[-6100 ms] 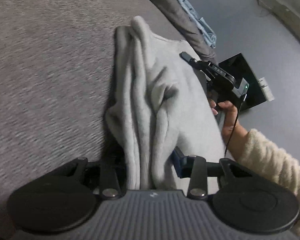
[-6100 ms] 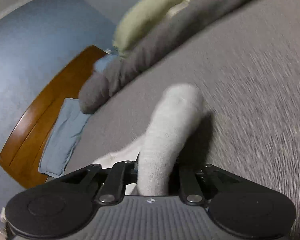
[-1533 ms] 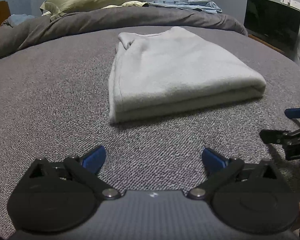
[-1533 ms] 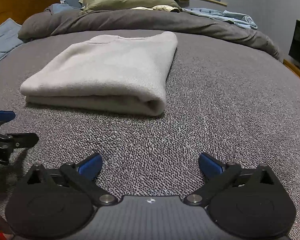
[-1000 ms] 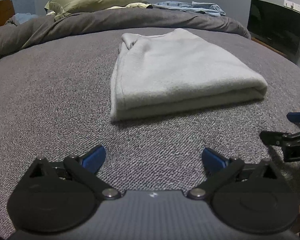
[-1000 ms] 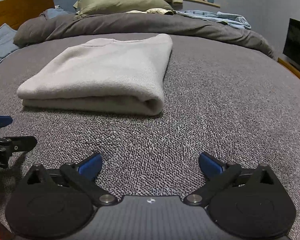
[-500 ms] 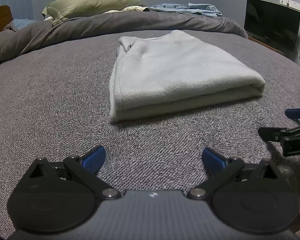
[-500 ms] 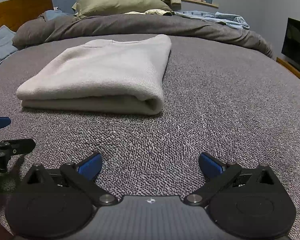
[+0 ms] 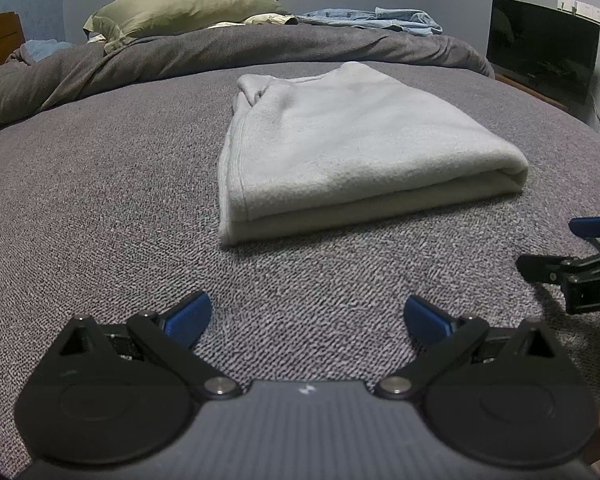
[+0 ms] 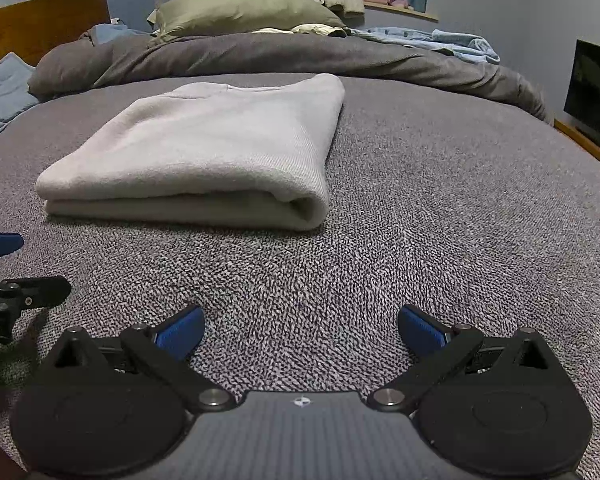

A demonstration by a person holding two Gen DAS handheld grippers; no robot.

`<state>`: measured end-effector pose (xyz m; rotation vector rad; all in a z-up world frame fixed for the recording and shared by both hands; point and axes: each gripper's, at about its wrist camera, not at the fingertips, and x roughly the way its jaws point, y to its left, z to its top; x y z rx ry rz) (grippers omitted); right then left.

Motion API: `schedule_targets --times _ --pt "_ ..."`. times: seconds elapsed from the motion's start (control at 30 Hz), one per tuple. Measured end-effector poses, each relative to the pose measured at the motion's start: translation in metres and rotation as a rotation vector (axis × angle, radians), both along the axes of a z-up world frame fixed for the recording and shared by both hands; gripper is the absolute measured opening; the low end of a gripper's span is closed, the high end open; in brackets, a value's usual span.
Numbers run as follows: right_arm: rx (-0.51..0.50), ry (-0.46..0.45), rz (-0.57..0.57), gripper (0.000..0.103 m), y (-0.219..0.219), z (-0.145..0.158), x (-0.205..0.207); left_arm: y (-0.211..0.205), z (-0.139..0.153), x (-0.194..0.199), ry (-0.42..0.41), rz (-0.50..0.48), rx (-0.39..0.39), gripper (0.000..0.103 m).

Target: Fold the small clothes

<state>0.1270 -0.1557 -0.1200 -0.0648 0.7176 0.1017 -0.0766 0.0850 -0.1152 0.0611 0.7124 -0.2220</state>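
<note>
Left claw and right claw: both spread apart, holding nothing, low over the grey bedspread and near each other. Sweater lies ahead of both, folded into a flat stack, touched by neither; folding looks finished, which likely explains the stand-off. Neckline end bunched; layers beneath hidden. Each claw's far side cut off in the other's view.

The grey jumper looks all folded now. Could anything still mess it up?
Maybe. The folded jumper lies on a soft bed cover, so leaning nearby could tip the layers askew. Both the left gripper and right gripper sit open, close in front; a careless swing forward might snag the front edge. Its bunched collar corner could slip loose.
</note>
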Motion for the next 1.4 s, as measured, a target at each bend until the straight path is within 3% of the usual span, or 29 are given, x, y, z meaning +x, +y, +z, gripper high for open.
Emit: schedule_targets --times 0.23,1.4 --pt "0.0 -0.001 0.0 0.103 0.0001 0.0 -0.0001 -0.0024 0.0037 0.0053 0.033 0.023 0.0 0.103" --pt "-0.003 -0.006 -0.001 0.103 0.0025 0.0004 -0.0033 -0.0026 0.0005 0.0022 0.019 0.017 -0.005 0.103"
